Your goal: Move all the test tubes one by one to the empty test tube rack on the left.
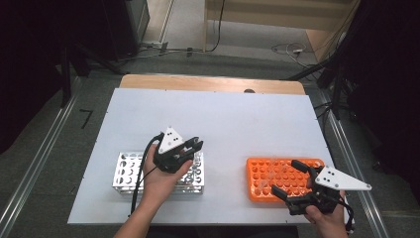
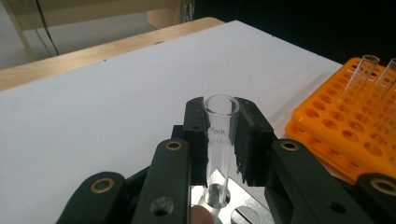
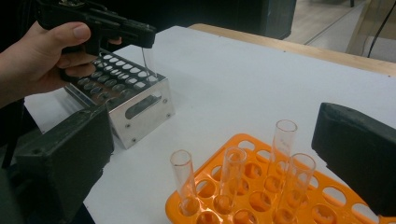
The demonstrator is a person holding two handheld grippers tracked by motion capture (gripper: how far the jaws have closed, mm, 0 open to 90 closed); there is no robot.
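Observation:
My left gripper (image 1: 194,147) (image 2: 222,121) is shut on a clear glass test tube (image 2: 219,149) that stands upright with its lower end in a hole of the metal rack (image 1: 126,172) (image 3: 140,100). The same tube (image 3: 149,63) hangs from that gripper over the rack's near corner in the right gripper view. My right gripper (image 1: 287,177) is open above the front of the orange rack (image 1: 257,184) (image 3: 243,205), with its jaws wide apart on either side. Several empty glass tubes (image 3: 233,175) stand in the orange rack.
The white board (image 1: 218,119) covers a wooden table (image 1: 208,83). Cables lie on the floor behind the table. Metal rails run along the board's left and right sides.

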